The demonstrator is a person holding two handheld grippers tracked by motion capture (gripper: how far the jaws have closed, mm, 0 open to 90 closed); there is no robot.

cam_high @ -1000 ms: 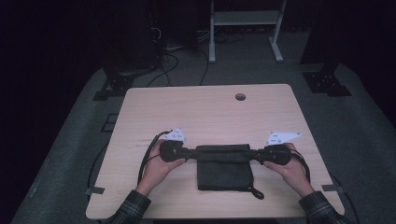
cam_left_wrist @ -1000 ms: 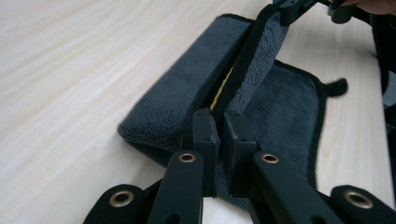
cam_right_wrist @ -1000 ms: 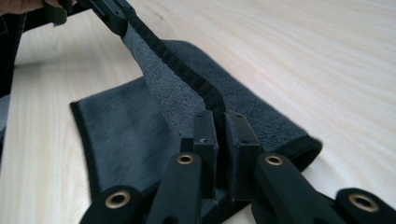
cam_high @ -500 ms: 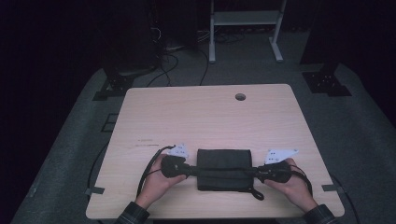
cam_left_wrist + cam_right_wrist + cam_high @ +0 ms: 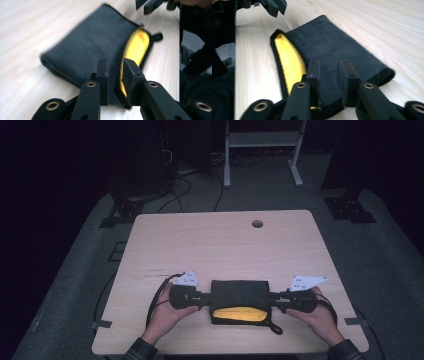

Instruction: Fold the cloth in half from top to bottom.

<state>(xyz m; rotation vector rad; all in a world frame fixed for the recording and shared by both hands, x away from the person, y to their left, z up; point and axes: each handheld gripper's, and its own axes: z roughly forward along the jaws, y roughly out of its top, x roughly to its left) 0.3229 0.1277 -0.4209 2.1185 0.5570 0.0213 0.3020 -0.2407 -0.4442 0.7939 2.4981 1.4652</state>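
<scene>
The left gripper [image 5: 204,298] is pinching the left end of the black pouch [image 5: 239,292], jaws narrowed onto the fabric. The right gripper [image 5: 274,301] is clamping the opposite end likewise. The pouch is lying flat near the bench's [image 5: 220,245] front edge, its near lip gaping to show yellow lining [image 5: 239,313]. The far half of the bench is lying bare.

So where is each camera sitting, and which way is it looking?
High view: above the person's side, looking forward and down at the table; both hands, left gripper and right gripper show.
Left gripper view: rides that gripper, looking along its jaws at the dark pouch.
Right gripper view: likewise, from the opposite end.
Both gripper views share the pouch's yellow lining.
</scene>
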